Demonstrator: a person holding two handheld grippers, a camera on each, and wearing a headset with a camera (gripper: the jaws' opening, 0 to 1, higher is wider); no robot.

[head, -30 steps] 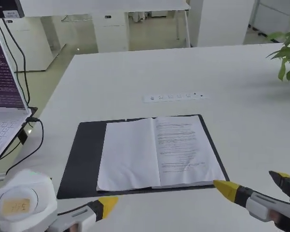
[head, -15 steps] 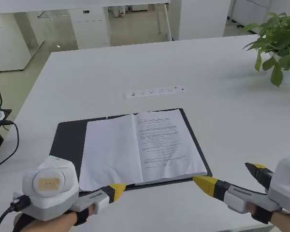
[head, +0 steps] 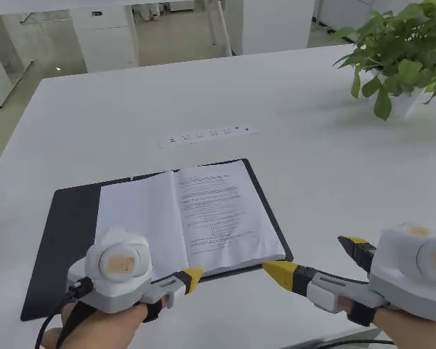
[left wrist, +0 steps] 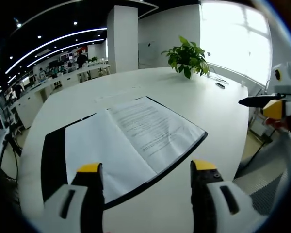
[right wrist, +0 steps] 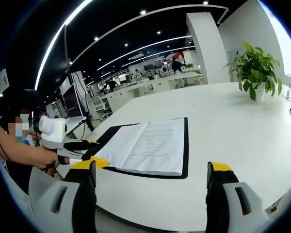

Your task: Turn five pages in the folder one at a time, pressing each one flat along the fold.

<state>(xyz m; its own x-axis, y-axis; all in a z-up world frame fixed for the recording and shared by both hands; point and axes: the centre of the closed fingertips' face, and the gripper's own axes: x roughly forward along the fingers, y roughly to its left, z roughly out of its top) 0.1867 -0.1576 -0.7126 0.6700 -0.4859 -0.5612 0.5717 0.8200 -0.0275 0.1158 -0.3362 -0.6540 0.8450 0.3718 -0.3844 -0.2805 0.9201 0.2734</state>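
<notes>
- Left gripper (left wrist: 146,167) has edged up to the near edge of the folder (head: 69,233); jaws spread, empty.
- Right gripper (right wrist: 153,166) spread, near the folder's right corner.
- Folder open on the bench (head: 312,167); its print is too small to read.

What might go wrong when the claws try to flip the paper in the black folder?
Maybe three things. The right claw is wide open with pointed tips, so it might pinch up several sheets of the printed stack at once. Those tips might also crease or tear the thin paper. And the folder lies loose on the smooth white table, so pushing along the fold might slide it.
</notes>
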